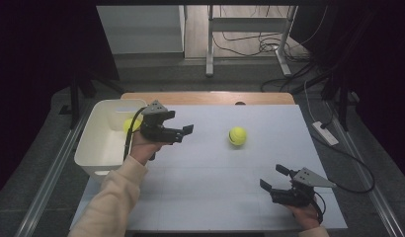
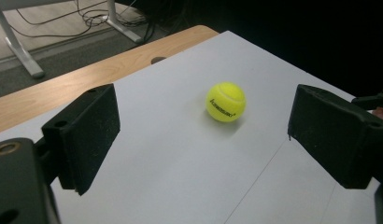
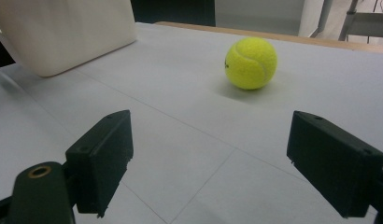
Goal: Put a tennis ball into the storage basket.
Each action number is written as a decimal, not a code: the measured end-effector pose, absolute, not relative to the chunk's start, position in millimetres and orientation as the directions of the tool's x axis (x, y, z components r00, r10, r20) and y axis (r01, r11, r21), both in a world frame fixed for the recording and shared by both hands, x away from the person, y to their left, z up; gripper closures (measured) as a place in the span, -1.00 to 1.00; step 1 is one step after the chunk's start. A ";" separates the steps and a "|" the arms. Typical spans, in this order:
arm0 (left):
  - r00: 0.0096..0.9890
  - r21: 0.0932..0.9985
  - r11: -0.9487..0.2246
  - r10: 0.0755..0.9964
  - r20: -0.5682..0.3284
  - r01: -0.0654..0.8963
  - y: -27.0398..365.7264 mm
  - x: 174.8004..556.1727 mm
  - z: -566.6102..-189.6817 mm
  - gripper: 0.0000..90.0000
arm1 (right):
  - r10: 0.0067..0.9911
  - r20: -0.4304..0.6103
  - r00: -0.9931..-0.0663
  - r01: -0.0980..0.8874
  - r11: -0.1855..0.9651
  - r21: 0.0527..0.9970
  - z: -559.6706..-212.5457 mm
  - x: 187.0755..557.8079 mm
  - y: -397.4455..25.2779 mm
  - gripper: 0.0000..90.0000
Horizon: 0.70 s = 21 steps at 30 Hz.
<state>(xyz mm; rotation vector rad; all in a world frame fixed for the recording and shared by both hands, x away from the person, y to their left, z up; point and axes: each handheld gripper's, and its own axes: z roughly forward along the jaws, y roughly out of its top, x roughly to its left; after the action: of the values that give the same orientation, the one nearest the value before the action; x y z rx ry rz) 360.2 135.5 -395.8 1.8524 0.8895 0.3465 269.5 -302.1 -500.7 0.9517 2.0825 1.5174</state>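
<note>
Ball on table: tennis ball (image 1: 237, 136) lies loose mid-table, ungrabbed.
Left gripper (image 1: 186, 132): jaws wide, empty, aimed at that ball.
Right gripper (image 1: 273, 177): jaws wide, empty (near the front edge).
Done: one ball (image 1: 128, 124) sits in the white bin (image 1: 94, 143).
Left: one more, I'd judge.

A second ball (image 1: 128, 124) in the white bin (image 1: 99, 143) sits half-hidden behind the left gripper (image 1: 183, 132).

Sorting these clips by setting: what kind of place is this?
Probably a lab or recording room: a white-topped table under dark surroundings, loose cables on the floor beyond a metal desk frame, and a tennis ball laid out for handling.
</note>
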 end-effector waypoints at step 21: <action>0.706 0.855 -0.284 0.697 -0.127 0.434 107.9 369.0 -401.3 -0.78 | 0.703 0.058 -0.709 0.281 0.206 0.937 -499.7 270.4 -293.4 -0.68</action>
<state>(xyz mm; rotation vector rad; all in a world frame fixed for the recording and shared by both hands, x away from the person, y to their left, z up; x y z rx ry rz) 369.0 107.9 -401.3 1.9265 0.8737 0.3340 270.4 -293.4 -499.7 0.9170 2.1051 1.5076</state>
